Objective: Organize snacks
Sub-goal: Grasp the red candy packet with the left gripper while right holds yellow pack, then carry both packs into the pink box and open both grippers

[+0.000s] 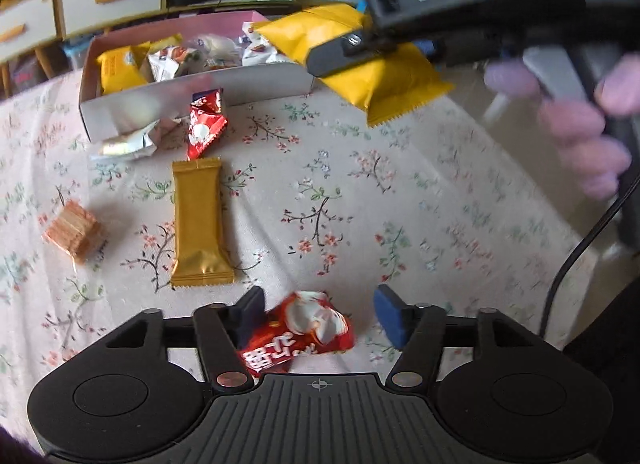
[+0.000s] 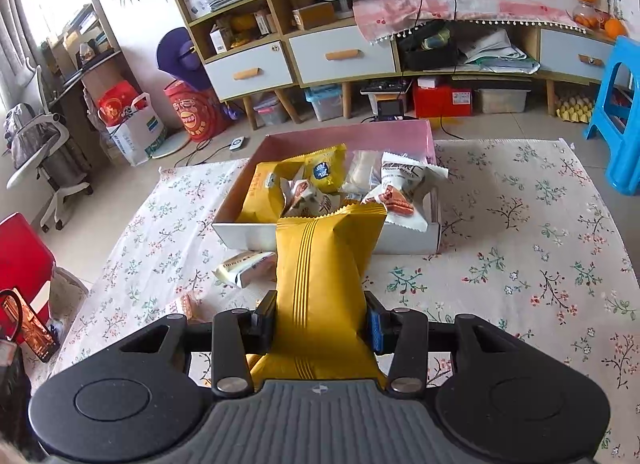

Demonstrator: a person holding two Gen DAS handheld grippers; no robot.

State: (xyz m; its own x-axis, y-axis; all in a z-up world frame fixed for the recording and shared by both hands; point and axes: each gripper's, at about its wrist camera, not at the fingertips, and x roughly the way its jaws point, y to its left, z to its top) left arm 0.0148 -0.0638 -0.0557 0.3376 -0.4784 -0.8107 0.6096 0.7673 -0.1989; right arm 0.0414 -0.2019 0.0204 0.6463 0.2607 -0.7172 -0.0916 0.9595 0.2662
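Your right claw [image 2: 320, 324] is gripping a yellow packet [image 2: 324, 264] at the box's [image 2: 320, 234] six o'clock. Your left claw [image 1: 320, 314] is gaping around a red candy [image 1: 300, 334]. Several snacks are already boxed; a gold bar [image 1: 198, 224], wafer [image 1: 72, 230] and others are waiting.

From the left wrist we look steeply down, close over the floral cloth [image 1: 360, 184]. From the right wrist we face forward toward the cabinets [image 2: 340, 52]. Both views share the snack box [image 1: 200, 88] [image 2: 320, 236].
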